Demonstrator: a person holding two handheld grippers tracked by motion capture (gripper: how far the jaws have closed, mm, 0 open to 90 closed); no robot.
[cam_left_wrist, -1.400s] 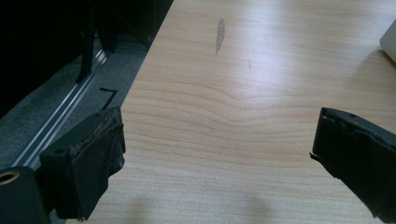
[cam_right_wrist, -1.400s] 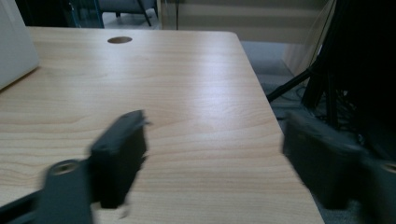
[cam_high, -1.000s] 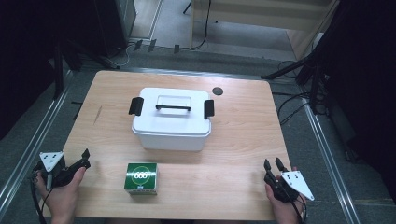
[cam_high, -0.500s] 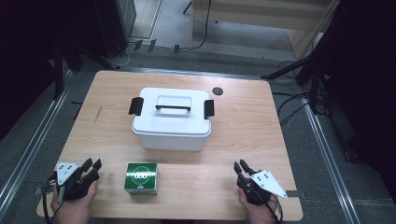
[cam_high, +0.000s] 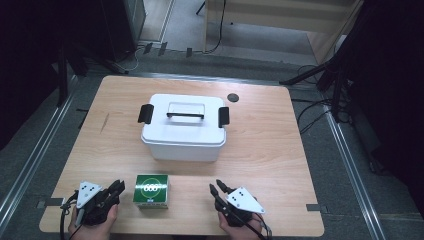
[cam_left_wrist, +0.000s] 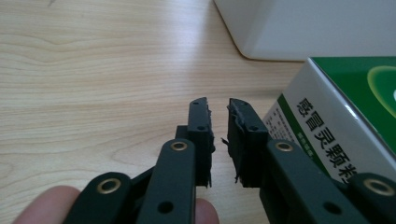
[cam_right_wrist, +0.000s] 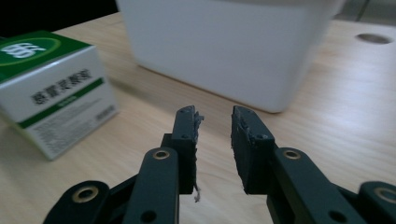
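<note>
Holding both grippers low near my edge of the table (cam_high: 300, 165), with the little green and white box (cam_high: 152, 190) sitting between them. My left gripper (cam_high: 119, 187) is just beside the box's left side, and its jaws have just been closing down to a narrow gap with nothing in it. My right gripper (cam_high: 215, 188) is a bit further off on the other side, jaws also narrow and empty.

From up high you get the box's green top with the round logo, but the left gripper view gives you its white side (cam_left_wrist: 327, 140) with printed characters, right next to my jaws. The right gripper view shows the box (cam_right_wrist: 56, 88) off to the left.

Behind the box is a white tub (cam_high: 183, 130) with black side latches, lid on and handle folded flat, so I can't tell what's inside.
</note>
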